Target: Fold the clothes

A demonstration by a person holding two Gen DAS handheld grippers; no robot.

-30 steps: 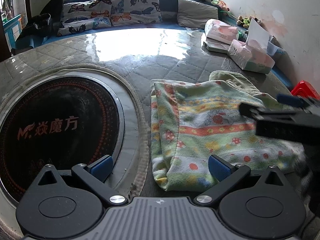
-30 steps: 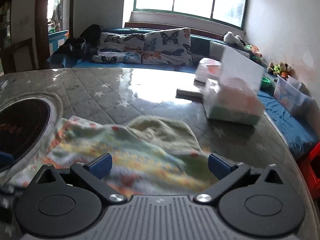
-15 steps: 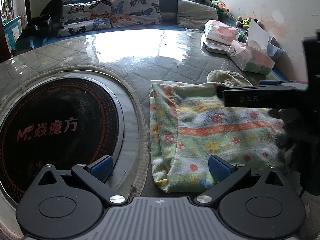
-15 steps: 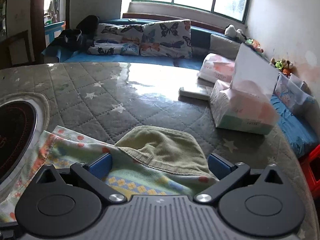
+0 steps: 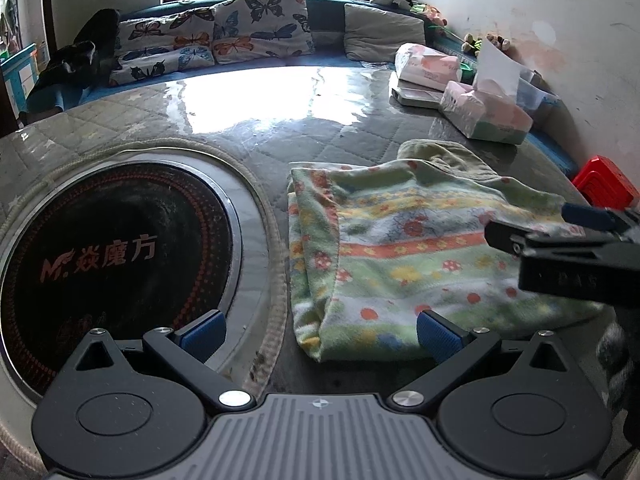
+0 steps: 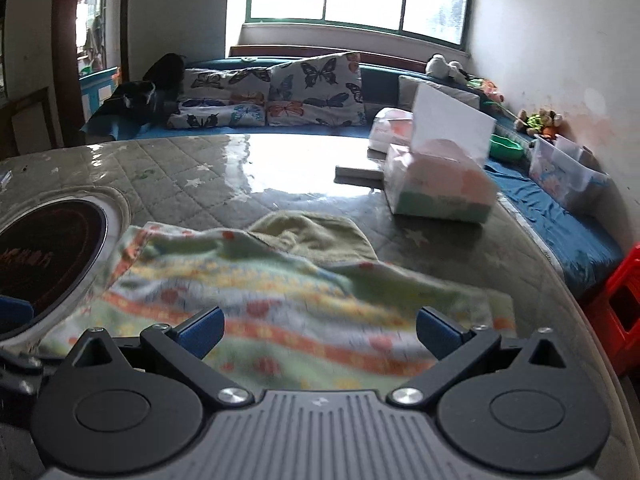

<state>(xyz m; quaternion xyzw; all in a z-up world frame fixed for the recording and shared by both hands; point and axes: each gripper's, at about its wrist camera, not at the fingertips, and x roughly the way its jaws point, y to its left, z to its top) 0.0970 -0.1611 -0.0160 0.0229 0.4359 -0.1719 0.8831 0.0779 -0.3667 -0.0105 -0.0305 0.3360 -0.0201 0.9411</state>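
Note:
A green cloth [image 5: 400, 256] with orange stripes, flowers and dots lies folded flat on the quilted grey table cover [image 5: 320, 132]. A plain olive part [image 5: 444, 156] sticks out at its far edge. My left gripper [image 5: 320, 336] is open over the cloth's near left corner, with nothing between its fingers. From the right edge of the left wrist view my right gripper [image 5: 552, 228] reaches in over the cloth's right side. In the right wrist view the cloth [image 6: 280, 292] lies blurred under my open right gripper [image 6: 319, 330], which holds nothing.
A round black induction cooktop [image 5: 108, 248] is set into the table left of the cloth. Tissue packs [image 5: 488, 116] and a flat box stand at the far right. A red stool [image 5: 604, 184] sits beyond the table's right edge. Butterfly pillows [image 5: 224, 44] line a bench behind.
My right gripper swung forward over the cloth's far olive part, then drew back toward the cloth's near right side. The left gripper and the cloth have hardly moved.

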